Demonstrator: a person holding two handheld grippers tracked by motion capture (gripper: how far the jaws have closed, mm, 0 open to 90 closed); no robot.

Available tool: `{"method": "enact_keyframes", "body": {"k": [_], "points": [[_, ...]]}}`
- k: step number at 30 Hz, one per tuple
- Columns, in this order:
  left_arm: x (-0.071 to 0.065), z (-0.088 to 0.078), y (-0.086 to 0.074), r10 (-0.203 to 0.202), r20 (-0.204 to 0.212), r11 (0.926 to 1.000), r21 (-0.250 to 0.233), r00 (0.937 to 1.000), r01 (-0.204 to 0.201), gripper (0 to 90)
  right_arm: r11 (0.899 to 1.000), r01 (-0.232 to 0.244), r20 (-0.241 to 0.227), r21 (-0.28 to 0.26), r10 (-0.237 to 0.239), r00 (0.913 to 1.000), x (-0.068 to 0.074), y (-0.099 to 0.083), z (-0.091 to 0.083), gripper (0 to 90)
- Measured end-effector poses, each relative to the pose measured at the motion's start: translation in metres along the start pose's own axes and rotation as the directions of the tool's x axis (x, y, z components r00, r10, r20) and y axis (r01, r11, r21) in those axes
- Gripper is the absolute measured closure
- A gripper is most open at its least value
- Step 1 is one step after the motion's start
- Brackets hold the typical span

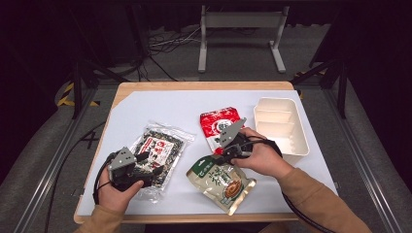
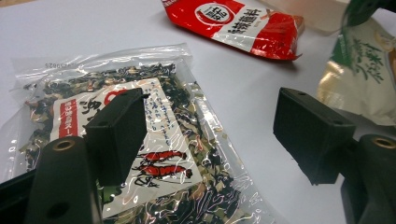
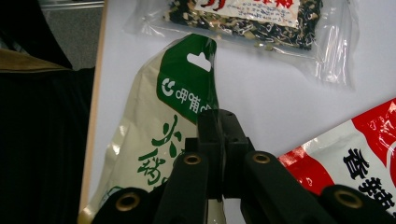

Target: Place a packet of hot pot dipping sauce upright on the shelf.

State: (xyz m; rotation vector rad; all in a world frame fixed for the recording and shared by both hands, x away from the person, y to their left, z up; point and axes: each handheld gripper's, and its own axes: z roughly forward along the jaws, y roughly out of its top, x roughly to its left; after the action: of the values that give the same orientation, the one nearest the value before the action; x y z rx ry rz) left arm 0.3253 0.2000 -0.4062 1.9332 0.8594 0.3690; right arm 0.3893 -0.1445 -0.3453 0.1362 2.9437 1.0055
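While the right gripper (image 1: 219,156) is clamped on the upper edge of the green-and-cream pouch (image 1: 221,178), that pouch is seen low and centre-right in the high view, its top corner raised toward the jaws and its lower end near the front edge of the white table cover (image 1: 160,104). In the right gripper view the two black jaws are pressed together at lower centre of the frame, with the pouch's green header pinched between them. The left gripper (image 1: 148,164) is held at lower left of the high view, over the clear bag of dried dark greens (image 1: 158,150); its jaws are spread apart, and nothing is gripped between them. In the left gripper view one jaw is seen in front of the bag's printed label, the other over bare table cover to the right. A red-and-white packet (image 1: 217,124) is lying flat just above the pouch, centre of the frame. A cream divided tray (image 1: 284,127) is placed at the right of the packet, close beside it.
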Motion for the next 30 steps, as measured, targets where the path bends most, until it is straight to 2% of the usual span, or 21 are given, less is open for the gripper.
{"method": "enact_keyframes", "body": {"k": [3, 7, 12, 14, 16, 19, 22, 30], "points": [[-0.001, 0.001, 0.001, 0.000, 0.002, 1.0000, -0.001, 1.0000, 0.000, 26.2, 1.000, 0.007, 0.001, -0.009, -0.007, 1.0000, 0.006, 0.003, -0.009, 89.2], [-0.002, 0.003, 0.002, 0.010, 0.010, 0.9999, 0.002, 0.9999, -0.010, 26.1, 0.999, 0.017, -0.009, -0.045, -0.017, 0.9998, 0.013, 0.005, -0.023, 89.2], [-0.002, 0.004, 0.002, -0.005, 0.011, 1.0000, 0.003, 0.9999, 0.005, 25.9, 0.996, 0.024, -0.035, -0.091, -0.027, 0.9990, 0.021, 0.008, -0.037, 89.2], [-0.001, 0.005, 0.002, 0.009, 0.010, 1.0000, 0.002, 0.9999, -0.009, 25.9, 0.994, 0.030, -0.038, -0.101, -0.034, 0.9987, 0.023, 0.009, -0.040, 89.2], [-0.001, 0.005, 0.002, 0.005, 0.018, 1.0000, 0.002, 0.9998, -0.005, 25.9, 0.993, 0.033, -0.041, -0.117, -0.038, 0.9985, 0.026, 0.011, -0.044, 89.2], [-0.001, 0.006, 0.002, 0.004, 0.018, 1.0000, 0.003, 0.9998, -0.004, 25.8, 0.990, 0.046, -0.028, -0.134, -0.050, 0.9984, 0.029, 0.014, -0.050, 89.2], [0.001, 0.005, 0.001, 0.003, 0.011, 1.0000, -0.003, 0.9999, -0.003, 25.8, 0.987, 0.062, 0.006, -0.151, -0.062, 0.9981, 0.030, 0.016, -0.056, 89.2], [0.002, 0.004, 0.000, -0.010, 0.012, 0.9999, -0.003, 0.9999, 0.010, 25.7, 0.975, 0.044, 0.062, -0.218, -0.031, 0.9976, 0.021, 0.013, -0.068, 89.3]]}}
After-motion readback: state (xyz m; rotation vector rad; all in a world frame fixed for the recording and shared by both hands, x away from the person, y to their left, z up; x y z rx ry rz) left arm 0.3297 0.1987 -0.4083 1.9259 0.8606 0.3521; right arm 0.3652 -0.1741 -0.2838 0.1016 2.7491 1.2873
